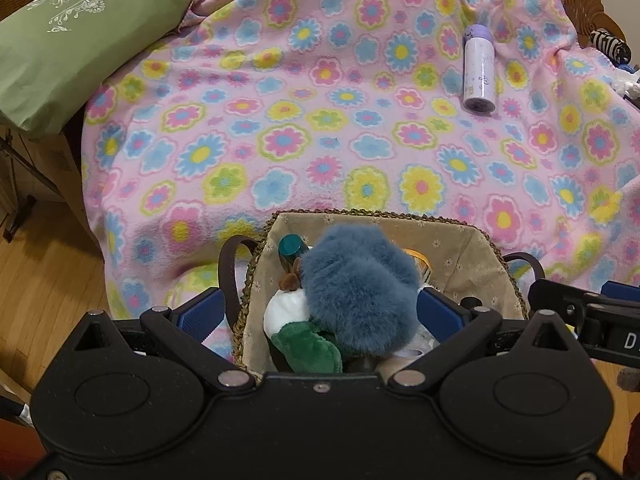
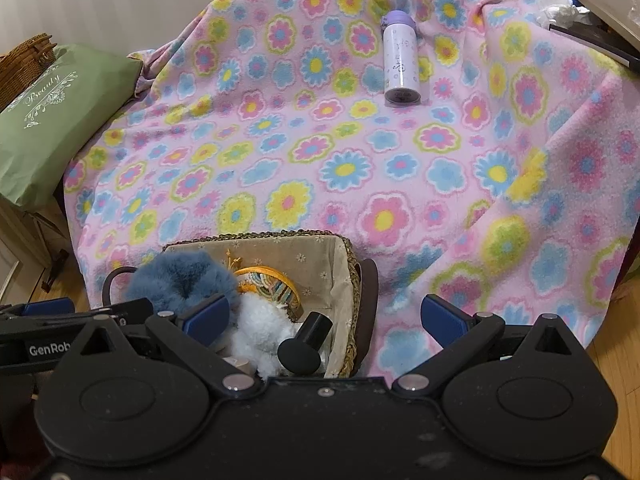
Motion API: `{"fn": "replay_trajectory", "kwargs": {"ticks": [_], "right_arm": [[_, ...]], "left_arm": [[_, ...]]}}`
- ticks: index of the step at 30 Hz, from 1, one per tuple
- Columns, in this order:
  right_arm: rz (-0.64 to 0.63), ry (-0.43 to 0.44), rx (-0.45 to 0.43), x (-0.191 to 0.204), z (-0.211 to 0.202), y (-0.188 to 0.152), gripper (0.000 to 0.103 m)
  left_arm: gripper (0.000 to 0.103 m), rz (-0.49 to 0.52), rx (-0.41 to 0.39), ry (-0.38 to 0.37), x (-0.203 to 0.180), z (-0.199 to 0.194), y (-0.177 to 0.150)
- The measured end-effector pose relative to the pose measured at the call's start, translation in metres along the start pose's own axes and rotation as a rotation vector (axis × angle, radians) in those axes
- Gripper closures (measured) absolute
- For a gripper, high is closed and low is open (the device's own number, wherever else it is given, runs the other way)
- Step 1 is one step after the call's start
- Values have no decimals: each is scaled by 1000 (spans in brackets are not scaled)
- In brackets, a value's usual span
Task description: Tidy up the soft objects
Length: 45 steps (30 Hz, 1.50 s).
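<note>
Left gripper (image 1: 318, 314) low in front, jaws wide apart, nothing pinched. Under it, a woven basket (image 1: 460, 248) with cloth inside and a dark handle (image 1: 232, 264). In the basket, a fluffy blue toy (image 1: 356, 280) on top, a white and green soft toy (image 1: 296, 328) beside it, a teal cap (image 1: 291, 245) peeking out. Behind, a pink flower blanket (image 1: 320, 120) spread wide. A purple bottle (image 1: 479, 70) lying on the blanket, far right. A green pillow (image 1: 68, 36) far left. Part of the right gripper (image 1: 588, 312) at the right edge.
</note>
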State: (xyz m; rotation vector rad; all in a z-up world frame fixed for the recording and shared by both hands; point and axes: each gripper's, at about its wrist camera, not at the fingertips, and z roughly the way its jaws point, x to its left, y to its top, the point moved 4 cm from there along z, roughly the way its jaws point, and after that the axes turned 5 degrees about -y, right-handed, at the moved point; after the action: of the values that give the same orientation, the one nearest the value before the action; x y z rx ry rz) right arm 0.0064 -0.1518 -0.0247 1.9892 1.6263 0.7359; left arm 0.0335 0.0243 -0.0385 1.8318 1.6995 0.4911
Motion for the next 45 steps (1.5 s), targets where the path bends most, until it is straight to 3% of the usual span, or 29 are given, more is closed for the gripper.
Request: {"fn": "replay_trajectory", "kwargs": {"ticks": [45], "right_arm": [[11, 1, 21, 0, 4, -3, 0]], "left_arm": [[4, -7, 31, 7, 3, 7, -3]]}}
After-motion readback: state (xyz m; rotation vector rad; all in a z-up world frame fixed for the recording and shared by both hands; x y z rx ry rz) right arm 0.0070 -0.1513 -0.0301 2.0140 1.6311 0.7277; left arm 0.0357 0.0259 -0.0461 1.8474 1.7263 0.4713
